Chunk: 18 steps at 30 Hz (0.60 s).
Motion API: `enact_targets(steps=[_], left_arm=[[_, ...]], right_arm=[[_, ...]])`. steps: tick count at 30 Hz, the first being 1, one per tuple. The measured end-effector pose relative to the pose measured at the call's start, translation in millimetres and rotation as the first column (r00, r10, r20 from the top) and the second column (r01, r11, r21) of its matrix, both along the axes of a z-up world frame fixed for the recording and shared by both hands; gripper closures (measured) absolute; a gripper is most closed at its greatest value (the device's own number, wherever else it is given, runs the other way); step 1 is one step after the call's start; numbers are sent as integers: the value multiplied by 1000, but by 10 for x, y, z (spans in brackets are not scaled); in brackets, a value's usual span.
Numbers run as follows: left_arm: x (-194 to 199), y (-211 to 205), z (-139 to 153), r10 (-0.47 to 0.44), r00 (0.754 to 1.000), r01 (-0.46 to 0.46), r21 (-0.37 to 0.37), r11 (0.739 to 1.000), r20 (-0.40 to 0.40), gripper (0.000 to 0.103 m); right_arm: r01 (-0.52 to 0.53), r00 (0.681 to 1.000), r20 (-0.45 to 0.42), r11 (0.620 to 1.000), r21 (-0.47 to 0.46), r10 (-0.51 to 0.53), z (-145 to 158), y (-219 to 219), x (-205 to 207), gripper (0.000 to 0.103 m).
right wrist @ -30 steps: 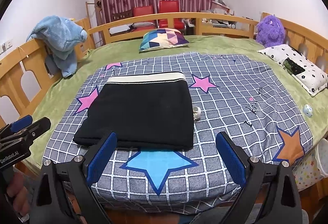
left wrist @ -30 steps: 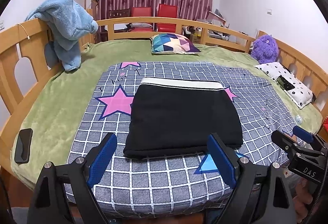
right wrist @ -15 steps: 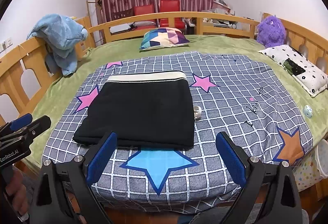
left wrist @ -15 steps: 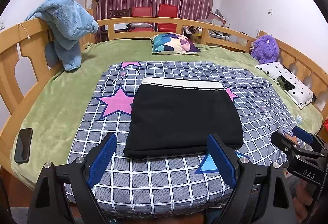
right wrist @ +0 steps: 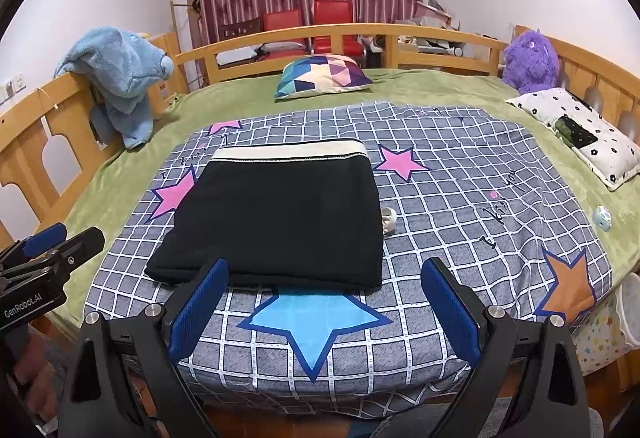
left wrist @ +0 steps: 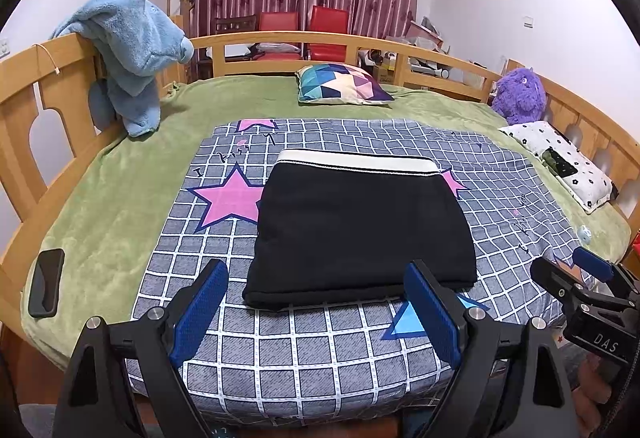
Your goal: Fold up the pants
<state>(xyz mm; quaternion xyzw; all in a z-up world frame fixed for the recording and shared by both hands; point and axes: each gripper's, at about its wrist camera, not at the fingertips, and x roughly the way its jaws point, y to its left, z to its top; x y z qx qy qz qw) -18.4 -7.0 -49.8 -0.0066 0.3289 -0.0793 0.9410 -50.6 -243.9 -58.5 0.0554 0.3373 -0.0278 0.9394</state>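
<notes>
- Left gripper (left wrist: 316,312) and right gripper (right wrist: 324,312): jaws spread, holding nothing, hovering off the near edge of the bed (left wrist: 120,197).
- Pants (left wrist: 360,226) lie as a flat rectangle mid-quilt (left wrist: 320,350), waistband toward the far rail; folding looks finished.

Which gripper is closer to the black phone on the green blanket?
Left. The left gripper hangs just right of the phone; the right gripper sits farther right, past the folded pants.

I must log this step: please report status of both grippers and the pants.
Left gripper open, empty. Right gripper open, empty. Black folded pants with cream waistband lie flat on checked star quilt, untouched. Small pale object beside the pants' right edge.
</notes>
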Motion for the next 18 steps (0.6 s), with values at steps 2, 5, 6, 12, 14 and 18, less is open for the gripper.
enact_targets(steps=[2,5,6,12,14,18], left_arm=[[0,0,0,2,1000,-2,0,1000,2,14],[3,3,-2,2,1000,-2,-1,1000,0,14],[-2,-2,1,2,1000,-2,-2,1000,2,14],[-2,-4,1,3,1000,-3,-1,1000,2,14],[-1,-2,1,3,1000,-3,-1,1000,2,14],[0,1,0,2,1000,-2,-2,1000,2,14]], right_arm=[[0,1000,0,1000,-1,0,2,6,-1,7],[1,1000,-1,1000,1,-1,1,0,5,7],[1,1000,-1,1000,1,-1,3,1,6,7],[0,1000,-2,1000,1,0,3,-5,8,7],[0,1000,-1,1000,1,0,3,-3,7,7],[0,1000,-2,1000,0,0,2,1,6,7]])
